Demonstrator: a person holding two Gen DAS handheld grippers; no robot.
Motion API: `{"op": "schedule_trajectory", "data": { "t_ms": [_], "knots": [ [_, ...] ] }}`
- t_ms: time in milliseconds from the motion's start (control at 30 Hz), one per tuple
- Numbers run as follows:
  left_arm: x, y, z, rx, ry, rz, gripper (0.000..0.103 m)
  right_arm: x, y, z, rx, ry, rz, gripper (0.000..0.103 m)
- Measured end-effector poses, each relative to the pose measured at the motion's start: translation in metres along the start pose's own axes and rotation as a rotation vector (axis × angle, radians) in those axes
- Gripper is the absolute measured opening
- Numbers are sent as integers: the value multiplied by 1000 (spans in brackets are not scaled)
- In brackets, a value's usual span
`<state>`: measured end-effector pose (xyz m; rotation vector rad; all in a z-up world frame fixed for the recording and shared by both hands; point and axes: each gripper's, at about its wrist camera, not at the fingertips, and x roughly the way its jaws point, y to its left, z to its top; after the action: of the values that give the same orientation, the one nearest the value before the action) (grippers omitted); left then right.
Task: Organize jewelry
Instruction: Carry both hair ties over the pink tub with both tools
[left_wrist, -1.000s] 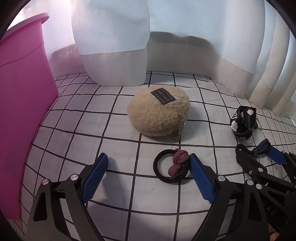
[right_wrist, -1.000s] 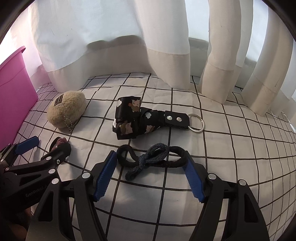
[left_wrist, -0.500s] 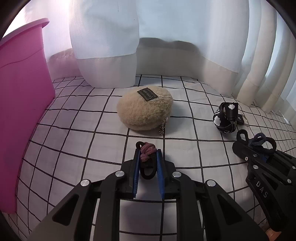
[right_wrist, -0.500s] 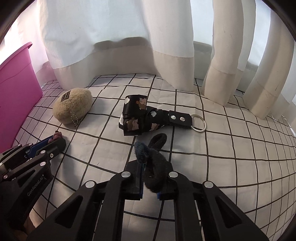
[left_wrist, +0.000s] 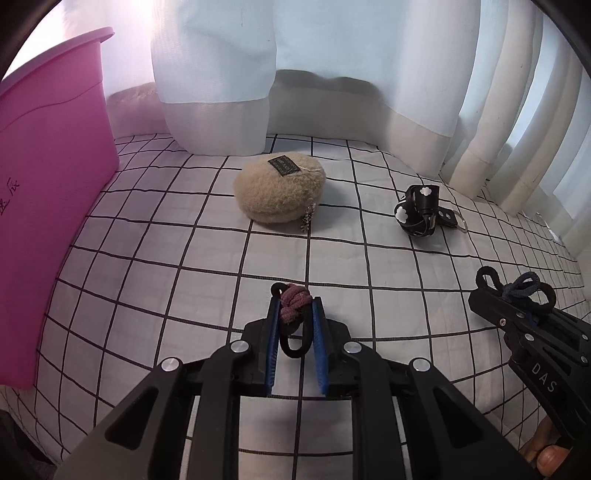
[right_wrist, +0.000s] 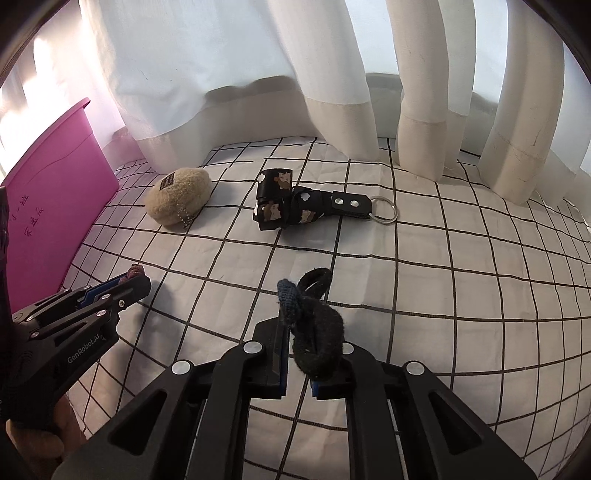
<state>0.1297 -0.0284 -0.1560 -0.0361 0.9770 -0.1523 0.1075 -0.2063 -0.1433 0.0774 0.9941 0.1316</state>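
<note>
we pinch the maroon-knotted hair tie in our left gripper, marked "genrobot.ai". our right gripper, marked "das", clamps the navy-knotted hair tie. pink bin at 9 o'clock bears handwriting.

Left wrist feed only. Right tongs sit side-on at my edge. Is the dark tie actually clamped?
Observer: Yes. The right wrist view shows the right tongs shut on the dark hair tie, with its blue knot poking out past the tips.
Operator: Printed strap behind it: what's on the far end? I only get a sliver.
Observer: A black tab with two rivets, then a metal ring lying flat on the checked sheet.
Operator: Print is just white flowers?
Observer: No, the printed strap also carries small brown bears on the side facing the right camera.
</note>
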Motion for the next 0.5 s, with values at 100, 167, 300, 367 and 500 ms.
{"op": "schedule_trajectory", "data": {
  "t_ms": [100,167,300,367,500],
  "knots": [
    [-23,-7,3,5,-3,6,17,-24,1,4,-24,3,20,8],
    [-42,-11,7,3,-16,20,17,-42,4,10,-38,-2,39,8],
    [-87,-11,22,-30,-66,41,17,-85,10,25,-76,-46,74,9],
    [-112,-12,32,-32,-111,59,17,-105,16,33,-101,-75,99,8],
    [-161,-7,47,-53,-205,98,17,-136,37,53,-168,-139,151,8]
  ]
}}
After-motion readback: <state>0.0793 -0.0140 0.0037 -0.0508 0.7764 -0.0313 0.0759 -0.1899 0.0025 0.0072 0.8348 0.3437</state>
